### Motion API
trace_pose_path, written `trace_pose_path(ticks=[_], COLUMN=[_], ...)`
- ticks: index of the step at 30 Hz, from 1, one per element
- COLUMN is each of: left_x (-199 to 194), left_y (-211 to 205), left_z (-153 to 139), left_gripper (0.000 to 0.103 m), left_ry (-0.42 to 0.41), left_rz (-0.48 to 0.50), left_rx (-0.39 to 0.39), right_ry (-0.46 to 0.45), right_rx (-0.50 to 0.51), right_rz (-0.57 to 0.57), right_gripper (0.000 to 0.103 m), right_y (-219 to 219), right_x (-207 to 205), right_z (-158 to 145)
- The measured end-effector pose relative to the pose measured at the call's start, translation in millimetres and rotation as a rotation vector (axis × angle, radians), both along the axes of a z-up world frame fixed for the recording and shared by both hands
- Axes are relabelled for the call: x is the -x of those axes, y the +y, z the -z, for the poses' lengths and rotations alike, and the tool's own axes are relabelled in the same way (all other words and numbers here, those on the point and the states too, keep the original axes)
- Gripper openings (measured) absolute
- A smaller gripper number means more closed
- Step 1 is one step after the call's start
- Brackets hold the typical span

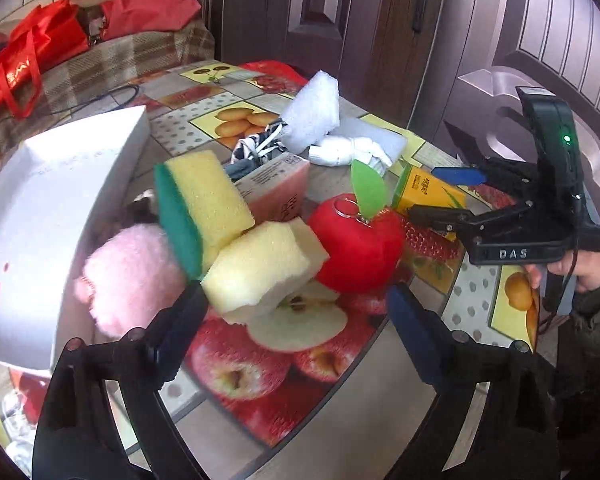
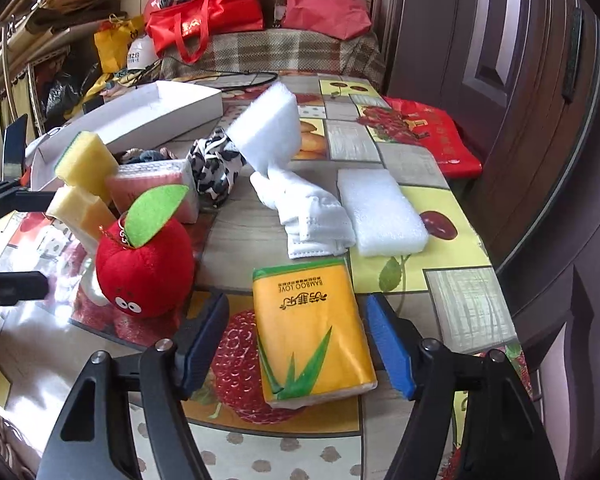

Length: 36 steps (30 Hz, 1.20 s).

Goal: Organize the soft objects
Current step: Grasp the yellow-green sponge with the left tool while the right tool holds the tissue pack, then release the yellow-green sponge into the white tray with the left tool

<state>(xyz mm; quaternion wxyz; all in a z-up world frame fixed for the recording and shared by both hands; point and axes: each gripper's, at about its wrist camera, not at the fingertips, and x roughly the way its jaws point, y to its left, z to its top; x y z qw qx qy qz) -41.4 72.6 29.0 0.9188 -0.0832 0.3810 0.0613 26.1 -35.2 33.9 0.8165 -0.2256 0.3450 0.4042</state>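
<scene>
My left gripper [image 1: 296,308] is open, its fingers either side of a pale yellow sponge [image 1: 264,266] on the table. Behind it stand a yellow-green sponge [image 1: 204,200], a pink plush [image 1: 130,280] and a red plush apple [image 1: 360,248]. My right gripper [image 2: 300,336] is open around a yellow tissue pack [image 2: 312,328], without touching it. It also shows in the left wrist view [image 1: 452,196]. A white box [image 1: 48,216] lies tilted at the left. White socks [image 2: 312,216], a white foam pad [image 2: 384,212], a white sponge [image 2: 268,132] and a pink tissue pack [image 2: 156,188] lie further back.
A black-and-white patterned cloth [image 2: 216,168] lies mid-table. A red bag [image 2: 424,136] sits at the table's far right edge beside dark wooden doors [image 2: 480,40]. Red bags [image 2: 204,20] are piled on a plaid-covered surface behind. A black cable [image 1: 112,96] runs along the back.
</scene>
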Motion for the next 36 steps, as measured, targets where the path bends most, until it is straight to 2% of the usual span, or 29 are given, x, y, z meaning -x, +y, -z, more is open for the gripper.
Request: trace_pose_path(ticks=[3,7,10,11,13,18,23,29,34,36], left_x=[-13.3,-28.4,-27.4,-26.5,-22.3,-10.0,19.1,56.0,86.8,100.5], left_y=[-2.4,-3.4,1.8,2.9,8.8,9.0,5.1,23.6,47.6,62.7], left_z=[-3.9,0.7,4.2,5.1,7.0,4.6,-12.9,-21.5,-27.8,-26.1], left_gripper=[0.091,0.090,0.073,0.055,0.055,0.052,0.052,0.052,0.053,0.053], left_ry=[-0.020,0.008,-0.003,0.005,-0.006,-0.048,-0.176,-0.291,-0.350,-0.353], left_rz=[0.027,0.005,0.004,-0.002,0.003,0.000,-0.009,-0.170,-0.324,-0.373], left_rx=[0.005,-0.043,-0.041,-0.060,-0.040,-0.050,-0.085,-0.191,-0.312,-0.297], right_ry=[0.027,0.040,0.027,0.019,0.021,0.038,0.007,-0.022,-0.074,-0.059], right_rx=[-0.011,0.002,0.013,0.023,0.033,-0.018,-0.151,-0.441,-0.490,-0.498], right_rz=[0.008,0.010,0.000,-0.002,-0.007,0.015,0.055,0.062,0.039,0.024], right_gripper=[0.072,0.072,0.071,0.070,0.049,0.049,0.049,0.049,0.049,0.049], right_y=[-2.1,1.1,2.7,3.1,2.2,-5.7,-24.9,-38.7,-9.8,4.8], right_x=[-2.9,-2.4,0.1,1.3,1.6,2.0,11.6,32.6,52.0,54.5], right_z=[3.2,7.3,6.2,6.8,8.4,4.1,-19.7,-52.9,-50.2,-44.5])
